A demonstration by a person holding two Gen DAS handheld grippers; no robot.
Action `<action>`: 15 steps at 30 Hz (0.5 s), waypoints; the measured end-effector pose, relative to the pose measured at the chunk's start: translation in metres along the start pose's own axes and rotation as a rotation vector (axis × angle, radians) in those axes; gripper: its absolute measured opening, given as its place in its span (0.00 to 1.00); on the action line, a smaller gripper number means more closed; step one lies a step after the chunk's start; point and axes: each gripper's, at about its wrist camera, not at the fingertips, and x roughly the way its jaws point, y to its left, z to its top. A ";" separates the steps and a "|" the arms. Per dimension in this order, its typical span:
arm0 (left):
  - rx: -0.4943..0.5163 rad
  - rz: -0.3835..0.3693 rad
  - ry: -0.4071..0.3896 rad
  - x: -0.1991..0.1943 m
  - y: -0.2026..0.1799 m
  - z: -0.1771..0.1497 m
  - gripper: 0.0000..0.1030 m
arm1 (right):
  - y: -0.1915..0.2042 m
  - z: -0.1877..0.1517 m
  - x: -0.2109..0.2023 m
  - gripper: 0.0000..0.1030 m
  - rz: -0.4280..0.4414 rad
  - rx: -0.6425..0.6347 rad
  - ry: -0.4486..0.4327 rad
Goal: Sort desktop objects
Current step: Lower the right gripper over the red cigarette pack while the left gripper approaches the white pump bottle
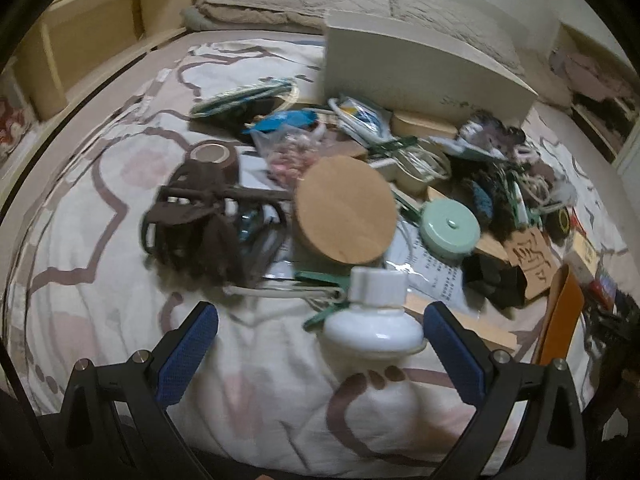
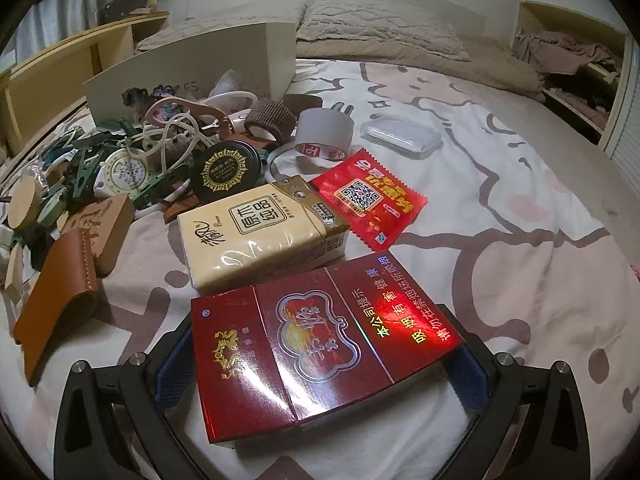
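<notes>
On the bed, the right hand-held gripper [image 2: 320,364] clamped a red cigarette carton [image 2: 320,360] across its width, probably lifting it from the clutter; the left hand-held gripper [image 1: 320,344] gaped wide around a white bottle [image 1: 374,316], gripping nothing.

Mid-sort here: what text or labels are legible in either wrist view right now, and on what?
"原木纯品" on the tissue pack.
"本公司提示 吸烟有害健康 请勿在禁烟场所吸烟" on the red carton between the right gripper fingers.
QR code on the red sachet; its yellow characters are upside down, unread.
Black round tin: gold print too small.
Left view: printed sheet too blurred.
</notes>
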 end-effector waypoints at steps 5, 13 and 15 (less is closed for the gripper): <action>-0.034 0.011 -0.006 -0.008 0.012 -0.001 1.00 | 0.000 0.000 0.001 1.00 -0.002 0.002 -0.003; -0.063 -0.112 -0.040 -0.021 0.014 -0.005 0.98 | 0.001 0.000 0.002 1.00 -0.004 0.006 -0.009; -0.048 -0.136 -0.050 -0.023 0.008 -0.005 0.97 | 0.001 0.000 0.002 1.00 -0.006 0.005 -0.012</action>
